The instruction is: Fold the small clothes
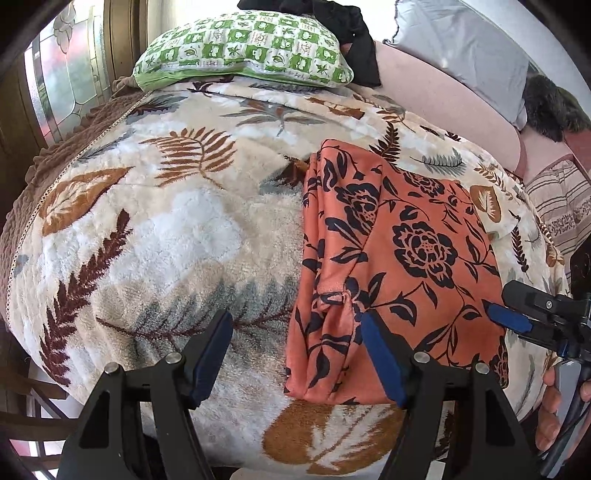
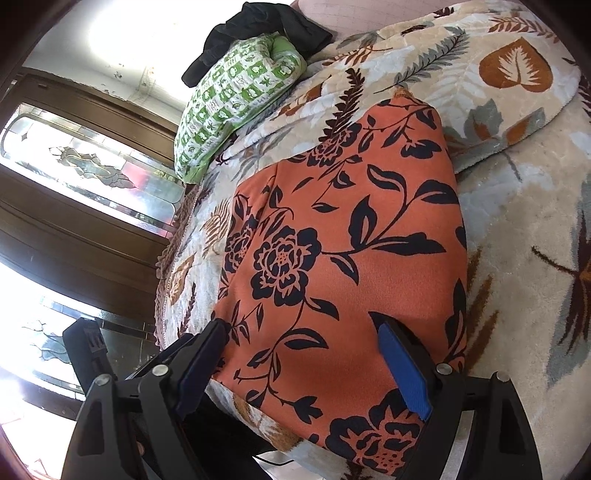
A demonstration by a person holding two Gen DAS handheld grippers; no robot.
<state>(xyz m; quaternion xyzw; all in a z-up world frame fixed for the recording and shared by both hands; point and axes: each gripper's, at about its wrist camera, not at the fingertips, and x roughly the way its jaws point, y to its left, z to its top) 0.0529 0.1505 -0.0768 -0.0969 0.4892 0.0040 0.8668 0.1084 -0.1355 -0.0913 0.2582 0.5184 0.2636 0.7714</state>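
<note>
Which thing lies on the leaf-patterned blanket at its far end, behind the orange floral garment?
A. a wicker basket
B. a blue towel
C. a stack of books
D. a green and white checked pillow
D: the green and white checked pillow rests on the leaf-patterned blanket beyond the orange floral garment, with a black cloth behind it.

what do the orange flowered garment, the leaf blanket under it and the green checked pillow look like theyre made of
Orange floral garment: thin, smooth woven or knit fabric, matte, lying in soft folds; likely a light synthetic or cotton, hard to tell.
Leaf-print blanket: thick plush fleece, with visible fuzzy pile and embossed leaf outlines.
Green checked pillow: printed smooth cloth cover, probably cotton, crisp and without nap.
</note>
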